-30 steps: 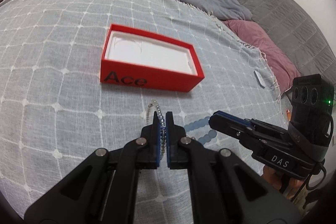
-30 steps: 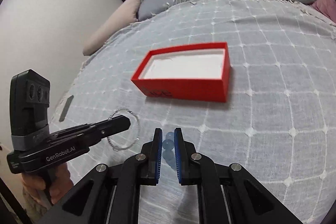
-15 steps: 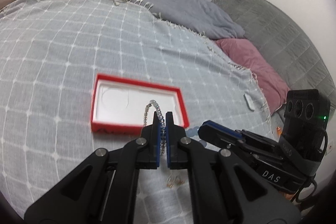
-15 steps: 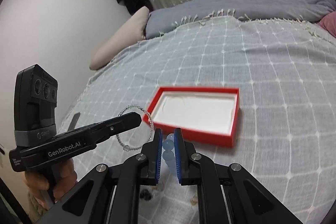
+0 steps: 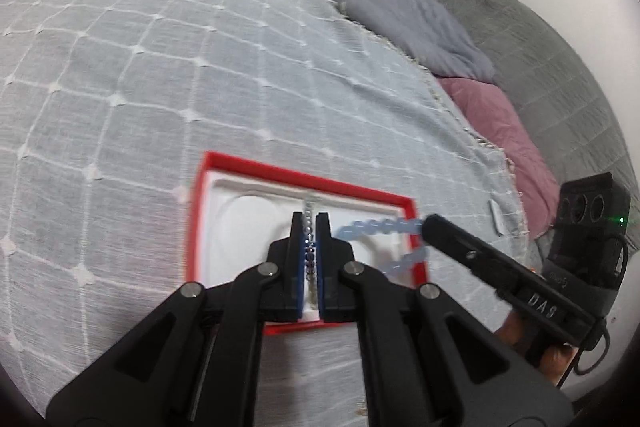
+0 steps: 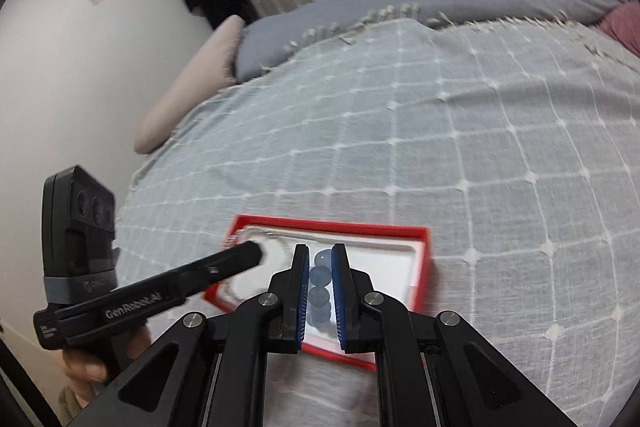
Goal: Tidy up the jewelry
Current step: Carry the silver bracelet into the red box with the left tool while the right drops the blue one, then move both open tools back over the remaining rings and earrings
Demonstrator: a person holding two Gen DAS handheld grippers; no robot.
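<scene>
An open red box [image 5: 256, 167] [image 6: 422, 259] with a white moulded lining lies on the bed. My left gripper [image 5: 311, 223] is shut on a thin silver bead bracelet [image 5: 309, 215], which hangs over the box's inside. My right gripper [image 6: 320, 259] is shut on a bracelet of large pale-blue beads [image 6: 320, 275] [image 5: 380, 227], also held above the box. In the left wrist view the right gripper [image 5: 430, 227] comes in from the right with the blue loop dangling from it. In the right wrist view the left gripper [image 6: 252, 251] reaches over the box's left end.
The box rests on a grey blanket with a white grid [image 5: 160, 67] [image 6: 480, 147]. Beyond it lie a blue-grey duvet [image 5: 400, 7], a pink pillow [image 5: 500, 123], a grey quilted cushion [image 5: 560, 67] and a beige bolster [image 6: 188, 87]. A small white tag [image 5: 496, 215] lies near the blanket's right edge.
Both grippers, each carrying its bracelet, have moved forward from in front of the box to above its white inside. The box now sits right under the fingertips.
</scene>
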